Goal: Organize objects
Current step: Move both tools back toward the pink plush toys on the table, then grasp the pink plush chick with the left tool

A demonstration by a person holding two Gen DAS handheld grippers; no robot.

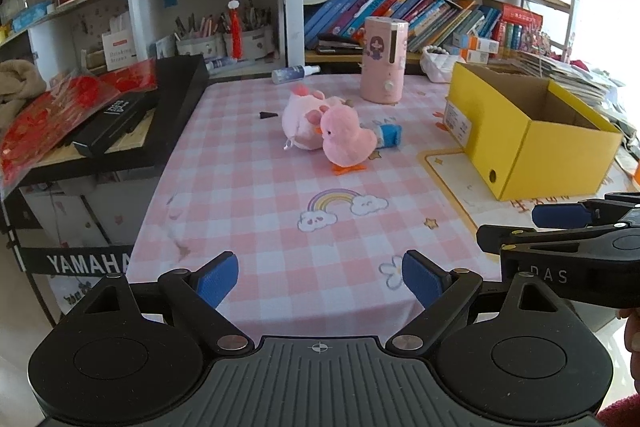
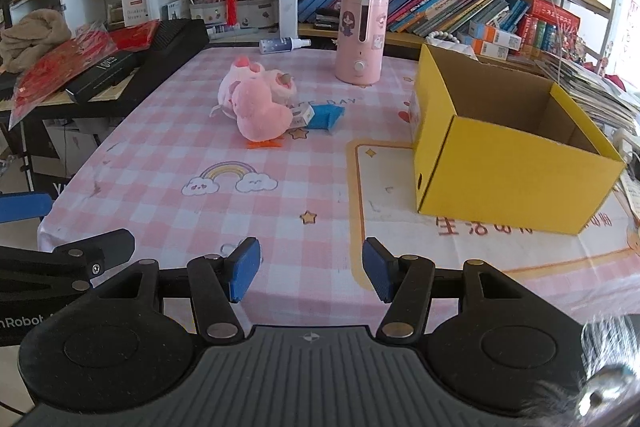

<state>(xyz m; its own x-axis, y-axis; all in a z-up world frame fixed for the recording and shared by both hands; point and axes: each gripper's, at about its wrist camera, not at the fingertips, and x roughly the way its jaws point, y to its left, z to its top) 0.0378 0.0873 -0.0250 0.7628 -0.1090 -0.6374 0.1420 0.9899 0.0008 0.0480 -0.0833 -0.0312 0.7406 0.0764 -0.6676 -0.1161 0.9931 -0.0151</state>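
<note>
Both grippers hover over the near edge of the tabletop (image 1: 256,187), which is covered with a pink-and-white checked cloth printed with a rainbow and clouds. The left gripper (image 1: 320,283) has its jaws standing wide apart with nothing but cloth showing between the blue pads. The right gripper (image 2: 312,269) has its jaws parted too, somewhat less widely, and likewise holds nothing; it sits just to the right of the left one, and its black body shows at the right edge of the left wrist view. The toys lie in a small huddle near the middle of the tabletop, well away from both grippers: a pink plush chick (image 1: 346,139) with orange feet stands nearest, touching a paler pink plush animal (image 1: 302,121) that lies on its side behind it. Tucked against the chick's right side is a small blue and white packet (image 2: 320,115); what it is I cannot make out, as the chick hides part of it. To the right of the toys sits an open yellow cardboard box (image 2: 516,163), lid off, and its inside looks bare as far as either view reaches. Behind the toys a pink cylindrical appliance (image 1: 384,61) stands upright, with a small spray bottle (image 1: 294,73) lying on its side at the far edge. A black keyboard (image 1: 160,99) piled with red packets flanks the tabletop on the left.
</note>
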